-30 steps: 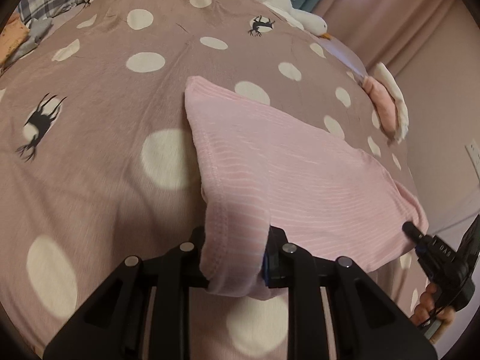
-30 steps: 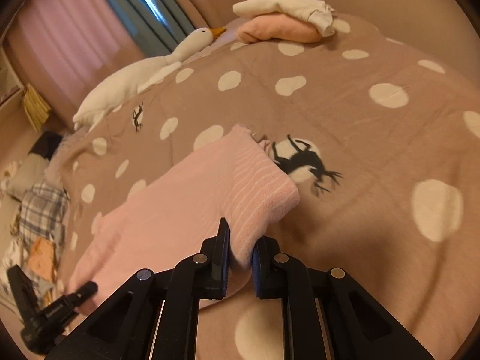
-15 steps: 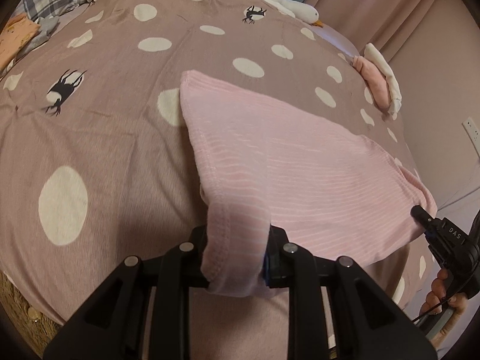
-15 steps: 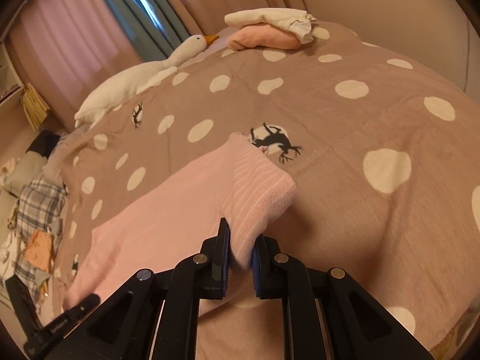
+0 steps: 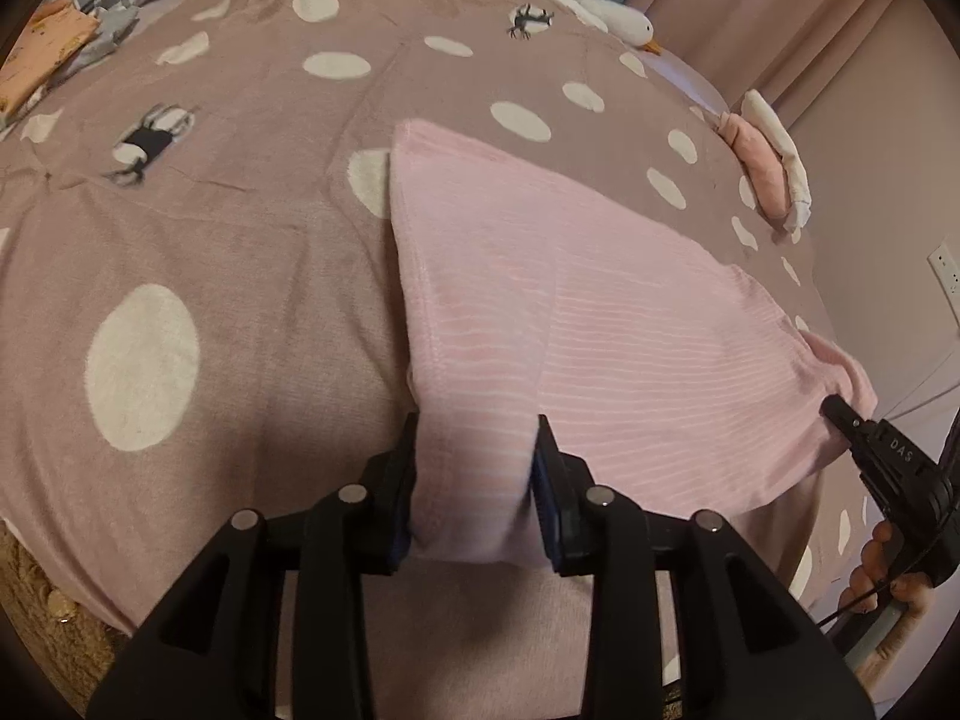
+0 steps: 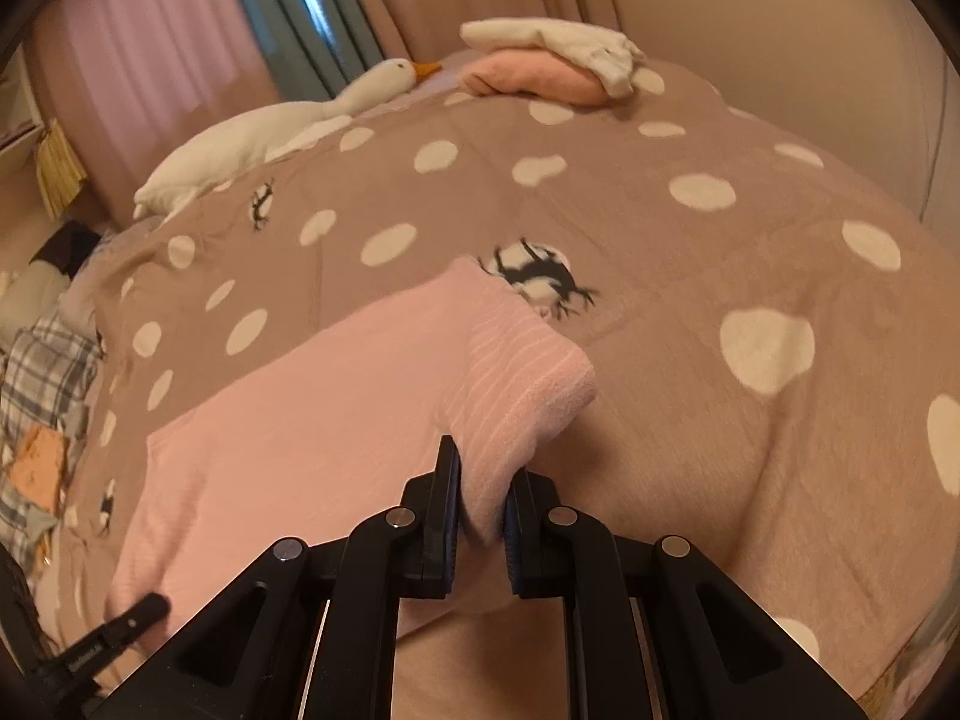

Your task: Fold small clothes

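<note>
Since a second ago I have drawn the pink garment (image 5: 600,324) toward the near edge of the bed (image 5: 252,276), so more of the spotted cover shows beyond it and the deer print now peeks out past its far corner in my right view. My left hand-held gripper (image 5: 474,480) has just been opening its jaws; the hemmed corner of the garment is between them, touching both pads, though I cannot tell how firmly they press. My right hand-held gripper (image 6: 483,510) is pinched tight on the opposite corner, where the striped fabric is folded over and rises between the pads. The garment is spread flat across the bed between my two hands, its near edge lifted at both corners. Behind it, at the far side, lie a stack of folded clothes (image 6: 552,63) and a plush goose (image 6: 270,126).
</note>
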